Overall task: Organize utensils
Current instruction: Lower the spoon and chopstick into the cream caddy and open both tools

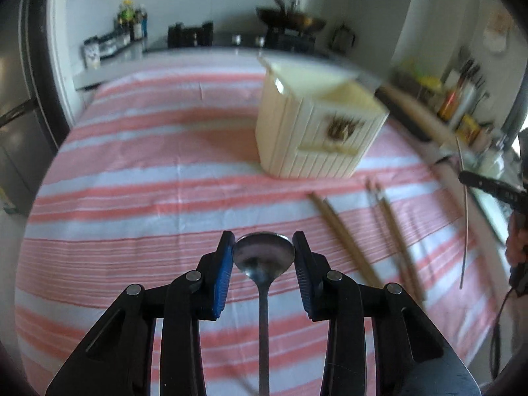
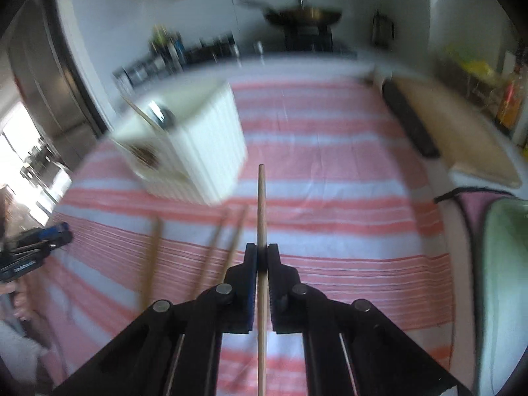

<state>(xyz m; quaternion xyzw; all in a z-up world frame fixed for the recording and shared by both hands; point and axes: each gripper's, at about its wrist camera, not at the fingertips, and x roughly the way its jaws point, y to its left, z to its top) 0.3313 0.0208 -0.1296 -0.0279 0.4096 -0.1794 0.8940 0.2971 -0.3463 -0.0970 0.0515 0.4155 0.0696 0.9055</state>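
1. the left gripper (image 1: 263, 253) has its blue-padded fingers (image 1: 221, 274) closed on the bowl of a metal spoon (image 1: 263, 257); the bowl sits between the fingertips and the handle runs back toward the camera between the two black arms.
2. the left gripper tilts downward over the striped cloth (image 1: 148, 198), with the spoon clear of it.
3. the right gripper (image 2: 262, 257) has its fingers (image 2: 250, 264) clamped tight on a single wooden chopstick (image 2: 262, 198); the stick points forward past the fingertips and also reaches back under the camera.
4. the right gripper also points down at an angle above the cloth.
5. four more chopsticks (image 1: 343, 241) lie loose on the cloth, between the two grippers and in front of the holder.
6. the cream, ribbed holder (image 1: 316, 128) stands on the cloth beyond them; in the right wrist view a stick and a shiny utensil show at its top, blurred.
7. the cloth covers the counter; a cutting board (image 2: 462, 132) lies at its right edge.
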